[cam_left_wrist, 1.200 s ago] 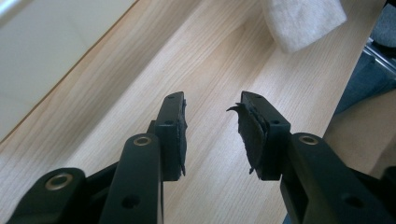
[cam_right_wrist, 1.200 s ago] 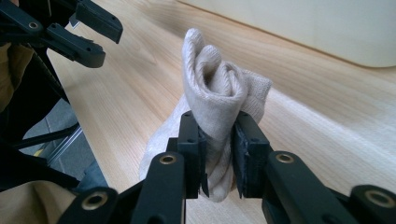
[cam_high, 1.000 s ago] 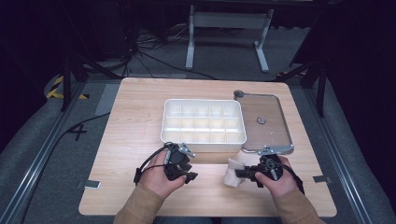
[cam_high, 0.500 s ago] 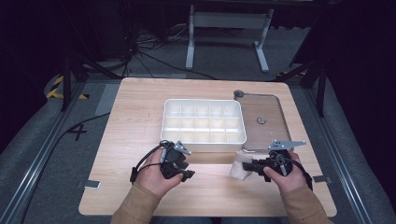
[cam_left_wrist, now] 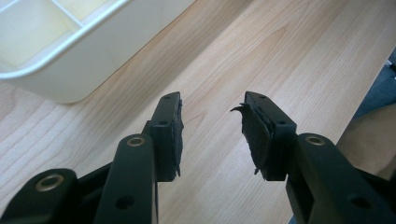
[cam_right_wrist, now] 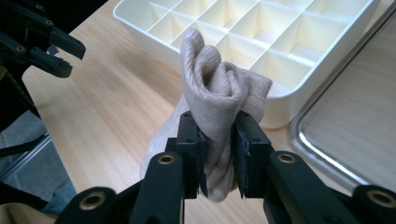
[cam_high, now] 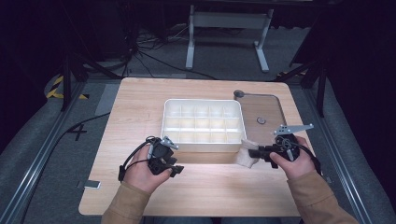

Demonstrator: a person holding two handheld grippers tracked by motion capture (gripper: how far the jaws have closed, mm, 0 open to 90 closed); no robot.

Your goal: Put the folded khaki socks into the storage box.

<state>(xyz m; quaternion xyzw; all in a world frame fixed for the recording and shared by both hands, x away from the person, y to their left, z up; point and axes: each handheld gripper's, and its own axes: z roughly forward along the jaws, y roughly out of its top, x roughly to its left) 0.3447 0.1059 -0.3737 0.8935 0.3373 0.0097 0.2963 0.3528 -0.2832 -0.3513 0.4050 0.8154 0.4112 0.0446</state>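
Note:
My right gripper (cam_high: 254,152) (cam_right_wrist: 218,135) is shut on a rolled beige sock (cam_high: 246,156) (cam_right_wrist: 219,88), held off the table at the front right corner of the white compartment tray (cam_high: 205,147) (cam_right_wrist: 322,67). The sock's rolled end sticks up past the jaws and its loose end hangs below them. My left gripper (cam_high: 175,165) (cam_left_wrist: 212,126) hovers over bare wood in front of the tray's front left corner (cam_left_wrist: 93,51). It is open with nothing between its jaws, which have just been opening.
A clear flat lid (cam_high: 266,116) (cam_right_wrist: 355,126) with a small knob lies right of the tray, touching its side. The wooden table (cam_high: 140,107) ends close behind both hands. A stand and cables occupy the dark floor beyond the far edge.
My right hand has risen and moved right and away with the sock, from in front of the tray to its right front corner. My left hand has drifted slightly left.

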